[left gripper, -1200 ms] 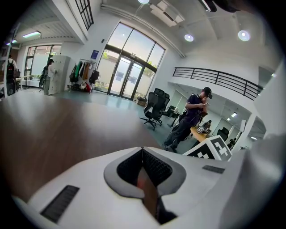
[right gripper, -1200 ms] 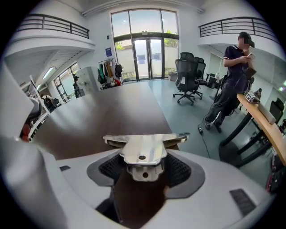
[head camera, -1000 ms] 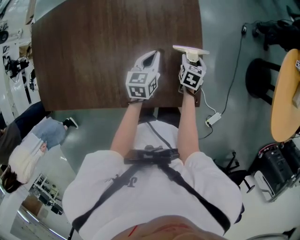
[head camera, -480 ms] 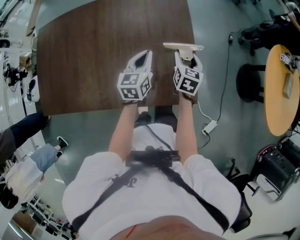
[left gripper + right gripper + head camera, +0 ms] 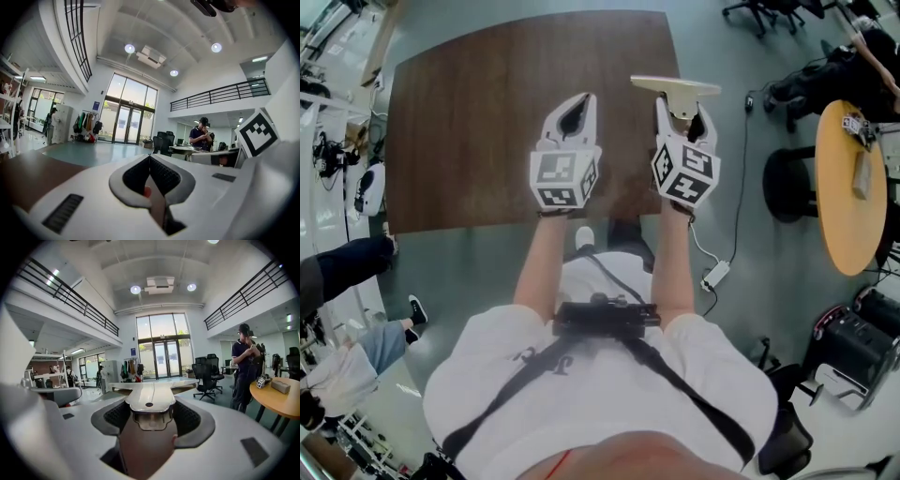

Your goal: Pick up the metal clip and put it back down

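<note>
Two bare forearms, the left forearm and the right forearm, are stretched forward side by side. The left gripper is seen with its jaws pressed together, nothing between them. The right gripper is held just beside it, jaws clamped on the metal clip.

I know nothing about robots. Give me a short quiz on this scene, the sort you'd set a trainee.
1. Which gripper holds the metal clip?
2. True or false: the jaws of the left gripper stand wide apart.
3. The tabletop under the grippers is: A) dark brown wood, B) clear glass, C) white plastic.

Key
1. The right gripper; its jaws are closed on the clip.
2. False; they are together with nothing between them.
3. A.
</note>
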`<state>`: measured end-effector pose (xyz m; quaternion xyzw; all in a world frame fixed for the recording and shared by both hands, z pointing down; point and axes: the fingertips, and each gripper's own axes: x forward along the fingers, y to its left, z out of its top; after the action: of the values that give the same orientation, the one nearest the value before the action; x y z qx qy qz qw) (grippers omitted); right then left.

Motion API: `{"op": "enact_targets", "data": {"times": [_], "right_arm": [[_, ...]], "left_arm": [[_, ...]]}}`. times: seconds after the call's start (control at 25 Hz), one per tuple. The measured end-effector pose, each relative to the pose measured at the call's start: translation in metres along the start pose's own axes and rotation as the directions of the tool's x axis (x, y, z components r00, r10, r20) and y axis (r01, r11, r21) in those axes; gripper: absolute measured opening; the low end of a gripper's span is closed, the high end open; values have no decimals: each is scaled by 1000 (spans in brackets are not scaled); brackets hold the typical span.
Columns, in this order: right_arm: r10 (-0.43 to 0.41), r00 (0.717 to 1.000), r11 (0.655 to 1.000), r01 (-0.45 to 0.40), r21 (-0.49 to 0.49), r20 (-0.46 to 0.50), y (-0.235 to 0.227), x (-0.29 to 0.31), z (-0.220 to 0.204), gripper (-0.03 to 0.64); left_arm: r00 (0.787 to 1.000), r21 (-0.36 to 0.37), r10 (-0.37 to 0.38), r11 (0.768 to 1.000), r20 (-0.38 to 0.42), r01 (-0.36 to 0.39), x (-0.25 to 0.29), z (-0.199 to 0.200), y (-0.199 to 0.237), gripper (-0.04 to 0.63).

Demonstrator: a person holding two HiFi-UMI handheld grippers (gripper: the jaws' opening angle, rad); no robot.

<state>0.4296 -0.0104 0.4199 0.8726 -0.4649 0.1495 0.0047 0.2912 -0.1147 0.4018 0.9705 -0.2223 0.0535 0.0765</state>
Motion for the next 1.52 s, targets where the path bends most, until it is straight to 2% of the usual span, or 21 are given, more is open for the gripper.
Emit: {"op": "enact_targets", "data": {"times": [0.44,0.84,1.04,1.2,1.36,1.52], "right_arm": [[79,972,994,-61,-85,221,48,-57,62,293],[110,958,991,-86,-102,265,72,-74,71,293],[149,955,986,-123,-116,255,92,-76,64,293],[205,951,976,-180,-127,230,116,-63,62,293],[278,939,957,-252,-142,203,148,-46,62,293],[366,914,926,-340,-166,173,191,-31,59,293]], "left_arm": [[993,70,17,997,118,-26,-48,50,-3,11],[984,85,119,988,135,-131,-78,61,24,11],[967,10,194,980,164,-198,-100,58,48,11],[950,-16,265,964,162,-266,-116,59,74,11],[927,-17,337,941,165,-339,-129,62,101,11],[894,-26,414,909,168,-416,-150,62,131,11]]}}
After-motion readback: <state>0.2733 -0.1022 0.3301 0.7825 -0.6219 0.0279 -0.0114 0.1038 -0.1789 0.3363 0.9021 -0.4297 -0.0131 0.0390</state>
